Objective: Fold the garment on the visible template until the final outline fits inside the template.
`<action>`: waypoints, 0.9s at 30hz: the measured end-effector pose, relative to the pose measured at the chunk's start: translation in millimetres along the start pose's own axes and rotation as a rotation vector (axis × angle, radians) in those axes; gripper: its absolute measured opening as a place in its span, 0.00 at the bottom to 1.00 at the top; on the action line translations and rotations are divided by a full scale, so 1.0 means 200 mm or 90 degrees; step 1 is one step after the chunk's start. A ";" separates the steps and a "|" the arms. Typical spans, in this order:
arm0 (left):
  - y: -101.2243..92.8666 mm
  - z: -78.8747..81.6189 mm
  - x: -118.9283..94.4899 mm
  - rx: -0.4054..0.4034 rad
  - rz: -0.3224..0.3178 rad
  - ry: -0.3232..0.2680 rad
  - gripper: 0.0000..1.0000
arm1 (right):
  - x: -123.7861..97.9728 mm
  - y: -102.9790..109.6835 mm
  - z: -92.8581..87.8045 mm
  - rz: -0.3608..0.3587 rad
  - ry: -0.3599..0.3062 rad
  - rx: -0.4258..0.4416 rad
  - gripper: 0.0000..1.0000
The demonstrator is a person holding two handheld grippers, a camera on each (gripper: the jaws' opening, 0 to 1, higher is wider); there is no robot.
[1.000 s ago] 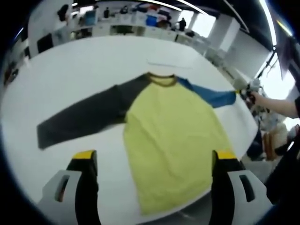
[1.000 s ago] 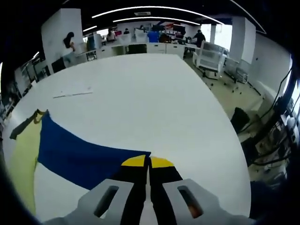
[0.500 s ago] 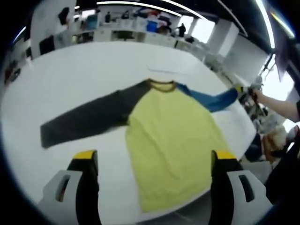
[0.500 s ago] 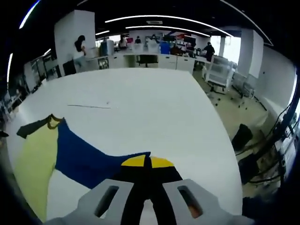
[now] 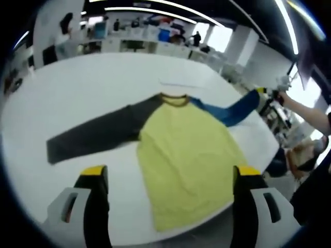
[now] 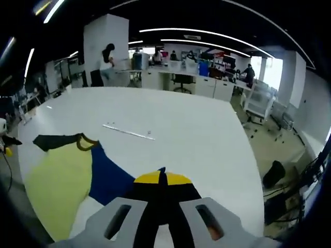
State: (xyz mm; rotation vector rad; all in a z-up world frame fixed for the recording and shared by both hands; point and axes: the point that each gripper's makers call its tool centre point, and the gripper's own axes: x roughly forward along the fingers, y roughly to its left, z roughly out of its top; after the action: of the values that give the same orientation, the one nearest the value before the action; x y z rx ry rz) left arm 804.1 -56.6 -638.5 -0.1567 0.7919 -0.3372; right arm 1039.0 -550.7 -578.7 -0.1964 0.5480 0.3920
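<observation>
A long-sleeved shirt with a yellow body [image 5: 186, 155] lies flat on the white table [image 5: 77, 82]. Its dark grey sleeve [image 5: 98, 133] stretches out to the left. The blue sleeve [image 5: 232, 109] rises off the table on the right, its cuff pinched by my right gripper [image 5: 265, 98]. In the right gripper view the right gripper [image 6: 162, 178] is shut on the blue sleeve [image 6: 111, 175], with the yellow body [image 6: 59, 186] at lower left. My left gripper [image 5: 168, 173] hangs open above the shirt's hem, touching nothing.
A thin pale strip [image 6: 128, 132] lies on the table beyond the collar. The table's near edge [image 5: 207, 227] runs just below the hem. Desks, chairs and people stand at the far end of the room [image 6: 191, 62].
My right gripper has lifted the blue sleeve's cuff up off the table and carried it inward toward the shirt body. The left gripper has stayed open above the hem.
</observation>
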 end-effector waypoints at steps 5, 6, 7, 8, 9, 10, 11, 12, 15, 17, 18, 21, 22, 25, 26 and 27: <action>0.00 -0.01 -0.03 0.003 -0.003 -0.006 0.96 | -0.02 0.12 0.11 0.026 -0.019 -0.017 0.01; 0.00 -0.01 -0.04 0.005 -0.003 -0.007 0.96 | -0.02 0.14 0.13 0.031 -0.023 -0.017 0.01; 0.00 -0.01 -0.04 0.006 -0.004 -0.007 0.96 | -0.02 0.16 0.15 0.036 -0.028 -0.016 0.01; 0.00 -0.02 -0.05 0.008 -0.004 -0.006 0.96 | -0.03 0.19 0.17 0.043 -0.034 -0.013 0.01; 0.00 -0.02 -0.05 0.009 -0.005 -0.006 0.96 | -0.03 0.21 0.19 0.047 -0.038 -0.008 0.01; 0.00 -0.03 -0.06 0.010 -0.006 -0.006 0.96 | -0.03 0.24 0.21 0.053 -0.044 -0.005 0.01; 0.00 -0.03 -0.06 0.011 -0.006 -0.006 0.96 | -0.03 0.26 0.23 0.057 -0.048 -0.004 0.01; 0.01 -0.03 -0.07 0.012 -0.007 -0.006 0.96 | -0.04 0.28 0.25 0.063 -0.051 -0.002 0.01; 0.02 -0.03 -0.08 0.014 -0.007 -0.009 0.96 | -0.04 0.37 0.31 0.081 -0.063 -0.007 0.01; 0.03 -0.02 -0.10 0.016 -0.006 -0.013 0.96 | -0.05 0.43 0.35 0.092 -0.070 -0.013 0.01; 0.03 -0.02 -0.10 0.017 -0.006 -0.014 0.96 | -0.05 0.46 0.37 0.097 -0.074 -0.015 0.01; 0.05 0.00 -0.12 0.021 -0.003 -0.022 0.96 | -0.05 0.55 0.42 0.113 -0.083 -0.020 0.01; 0.05 0.00 -0.13 0.022 -0.003 -0.024 0.96 | -0.05 0.57 0.44 0.118 -0.085 -0.023 0.01; 0.06 0.01 -0.13 0.024 -0.004 -0.030 0.96 | -0.05 0.65 0.49 0.135 -0.094 -0.026 0.01; 0.06 0.01 -0.14 0.024 -0.005 -0.032 0.96 | -0.05 0.68 0.51 0.141 -0.098 -0.025 0.01; 0.07 0.01 -0.14 0.024 -0.006 -0.032 0.96 | -0.05 0.70 0.53 0.145 -0.102 -0.025 0.01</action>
State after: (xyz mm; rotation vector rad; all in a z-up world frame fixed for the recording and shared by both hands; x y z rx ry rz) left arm 790.5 -34.3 -622.6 -0.1335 0.7343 -0.3553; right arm 1022.0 -396.5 -495.4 -0.1388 0.4065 0.6341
